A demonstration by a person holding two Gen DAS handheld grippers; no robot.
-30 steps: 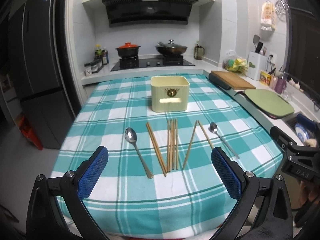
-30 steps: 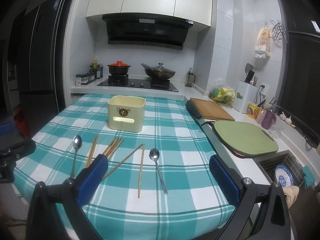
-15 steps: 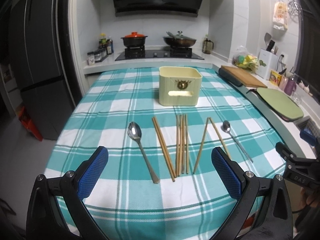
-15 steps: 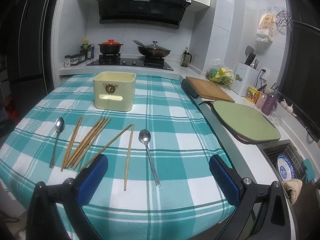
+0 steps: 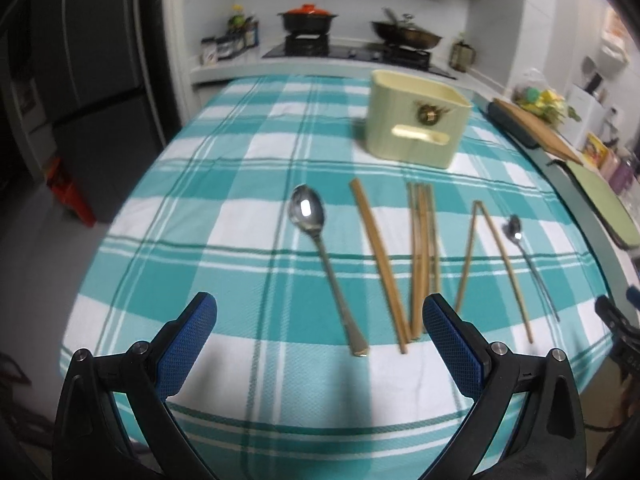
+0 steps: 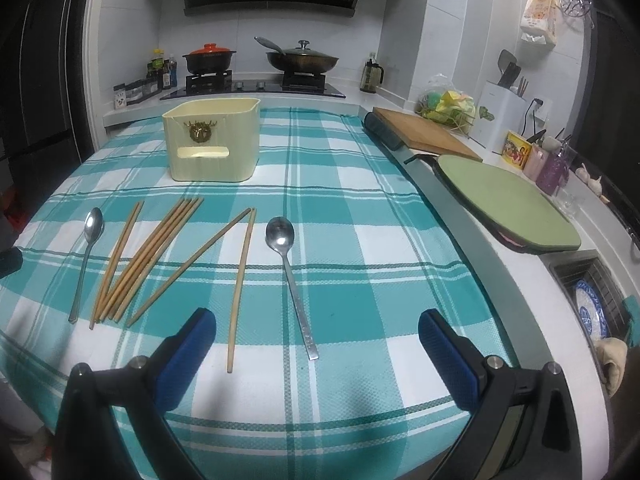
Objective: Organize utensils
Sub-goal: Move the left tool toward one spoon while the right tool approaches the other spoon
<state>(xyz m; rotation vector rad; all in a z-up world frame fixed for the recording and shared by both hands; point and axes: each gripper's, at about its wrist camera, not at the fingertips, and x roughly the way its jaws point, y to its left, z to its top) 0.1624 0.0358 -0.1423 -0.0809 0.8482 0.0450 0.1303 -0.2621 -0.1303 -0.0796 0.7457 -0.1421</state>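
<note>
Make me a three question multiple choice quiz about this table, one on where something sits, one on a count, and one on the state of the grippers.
1. Where does the cream utensil box stand?
A. Beyond the row of utensils, on the checked cloth
B. In the sink
C. On the wooden cutting board

2. How many metal spoons lie on the checked cloth?
A. One
B. Two
C. Four

3. What state are the left gripper and right gripper in?
A. Both shut on chopsticks
B. One holds a spoon
C. Both open and holding nothing

Answers:
1 A, the box sits on the cloth past the utensil tips.
2 B, one spoon lies at the left end of the row, another at the right end.
3 C, each view shows blue pads spread wide with nothing between.
</note>
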